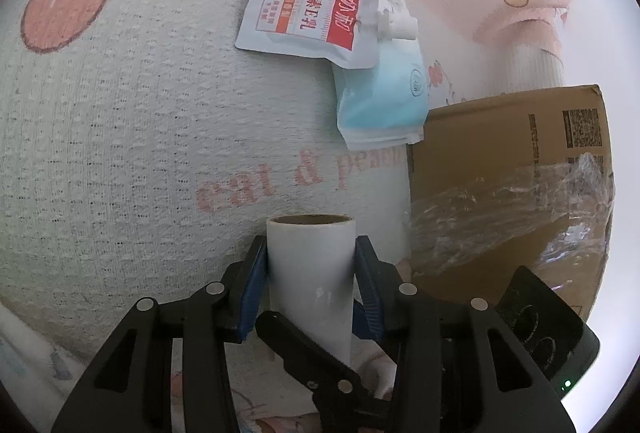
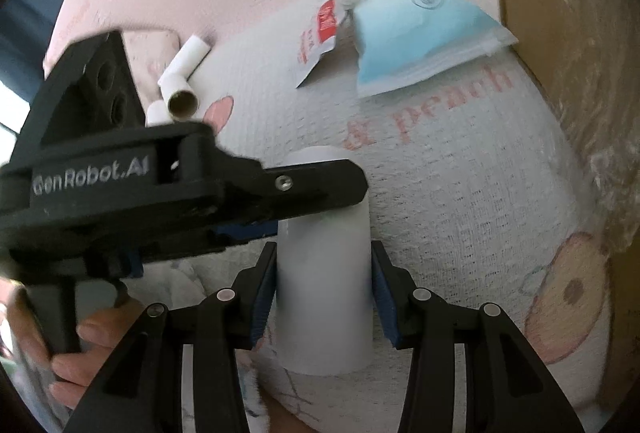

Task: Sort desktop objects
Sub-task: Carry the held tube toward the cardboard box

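Note:
A white cardboard tube (image 1: 310,273) stands between the blue pads of my left gripper (image 1: 311,247), which press on both its sides. The same tube (image 2: 324,293) also sits between the pads of my right gripper (image 2: 324,257), lower down. In the right wrist view one black finger (image 2: 320,185) of the left gripper reaches in from the left and crosses the tube's upper part. A white pouch (image 1: 304,21) with a red and orange label and a spout lies on a light blue wipes pack (image 1: 380,97) further off.
A cardboard box (image 1: 500,185) with crinkled clear tape stands at the right, close to the blue pack. Small white tubes (image 2: 184,73) lie at the left on the peach-printed blanket (image 1: 120,153). A person's hand (image 2: 80,349) holds the left gripper's handle.

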A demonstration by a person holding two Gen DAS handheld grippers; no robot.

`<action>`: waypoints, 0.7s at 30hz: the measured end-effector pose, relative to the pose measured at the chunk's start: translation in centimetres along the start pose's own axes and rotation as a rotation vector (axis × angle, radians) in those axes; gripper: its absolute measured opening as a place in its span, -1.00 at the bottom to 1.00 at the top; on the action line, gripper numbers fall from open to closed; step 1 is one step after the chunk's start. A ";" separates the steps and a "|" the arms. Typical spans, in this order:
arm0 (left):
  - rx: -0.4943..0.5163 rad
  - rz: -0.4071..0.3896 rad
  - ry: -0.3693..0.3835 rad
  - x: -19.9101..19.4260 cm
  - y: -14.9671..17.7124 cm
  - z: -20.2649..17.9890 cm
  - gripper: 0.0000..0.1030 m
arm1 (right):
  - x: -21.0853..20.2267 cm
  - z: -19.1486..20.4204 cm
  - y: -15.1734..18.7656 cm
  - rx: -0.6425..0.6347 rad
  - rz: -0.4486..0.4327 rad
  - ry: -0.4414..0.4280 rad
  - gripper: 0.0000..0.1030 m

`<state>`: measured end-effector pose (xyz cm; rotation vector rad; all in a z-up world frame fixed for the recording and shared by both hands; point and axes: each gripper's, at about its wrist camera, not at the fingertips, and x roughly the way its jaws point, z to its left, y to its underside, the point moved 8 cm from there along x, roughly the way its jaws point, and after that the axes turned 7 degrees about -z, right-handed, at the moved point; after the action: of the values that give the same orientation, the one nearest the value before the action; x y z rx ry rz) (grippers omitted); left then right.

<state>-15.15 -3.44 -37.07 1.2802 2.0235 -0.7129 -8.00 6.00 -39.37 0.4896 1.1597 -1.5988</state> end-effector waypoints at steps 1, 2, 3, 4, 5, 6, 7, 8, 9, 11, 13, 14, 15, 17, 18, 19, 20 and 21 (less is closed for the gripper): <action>0.003 -0.002 0.001 -0.2 0.0 0.0 -0.10 | 0.0 0.2 0.0 -0.015 0.009 0.015 -0.19; 0.006 -0.004 0.001 -0.3 0.0 0.0 -0.10 | -0.1 0.2 0.0 -0.010 0.010 0.021 -0.19; 0.012 -0.006 0.000 -0.4 0.0 -0.1 -0.10 | -0.2 0.2 0.1 0.000 0.008 0.025 -0.19; 0.022 -0.008 -0.001 -0.6 0.1 -0.3 -0.10 | -0.2 0.2 0.1 0.006 0.006 0.025 -0.19; 0.032 -0.011 -0.002 -0.8 0.1 -0.4 -0.10 | -0.4 0.2 0.2 0.007 0.003 0.028 -0.19; 0.046 -0.016 -0.001 -1.0 0.2 -0.6 -0.10 | -0.6 0.3 0.3 0.004 0.001 0.031 -0.19; 0.070 -0.026 0.001 -1.4 0.2 -1.0 -0.10 | -0.8 0.4 0.4 0.000 -0.003 0.034 -0.19; 0.082 -0.034 0.003 -1.7 0.2 -1.2 -0.10 | -1.1 0.5 0.4 -0.008 -0.012 0.041 -0.19; 0.099 -0.047 0.007 -2.1 0.2 -1.6 -0.10 | -1.4 0.6 0.4 -0.015 -0.020 0.045 -0.20; 0.131 -0.077 0.017 -3.2 0.1 -2.2 -0.10 | -2.2 1.1 0.2 -0.041 -0.042 0.056 -0.20; 0.163 -0.109 0.031 -4.4 0.0 -2.9 -0.10 | -2.9 1.5 0.0 -0.053 -0.060 0.059 -0.20; 0.175 -0.125 0.037 -4.9 0.0 -3.3 -0.10 | -3.5 1.8 -0.2 -0.059 -0.075 0.060 -0.20; 0.187 -0.148 0.045 -4.9 0.3 -4.3 -0.10 | -3.9 2.3 -0.4 -0.068 -0.086 0.063 -0.20; 0.200 -0.191 0.056 -5.9 0.2 -5.1 -0.10 | -4.8 2.3 -2.1 -0.106 -0.118 0.073 -0.20; 0.202 -0.211 0.060 -6.2 0.2 -5.9 -0.10 | -5.2 2.6 -2.2 -0.125 -0.127 0.078 -0.20; 0.208 -0.235 0.064 -6.8 0.3 -6.2 -0.10 | -5.3 3.3 -2.7 -0.143 -0.136 0.084 -0.20; 0.211 -0.251 0.064 -7.2 0.4 -6.5 -0.10 | -5.8 3.6 -2.9 -0.172 -0.152 0.092 -0.20; 0.216 -0.268 0.061 -7.8 0.6 -6.7 -0.10 | -5.6 4.7 -3.5 -0.190 -0.161 0.098 -0.20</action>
<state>-13.57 -2.89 -26.90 1.1703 2.2427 -1.0531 -7.99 4.70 -31.34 0.3607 1.4407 -1.5951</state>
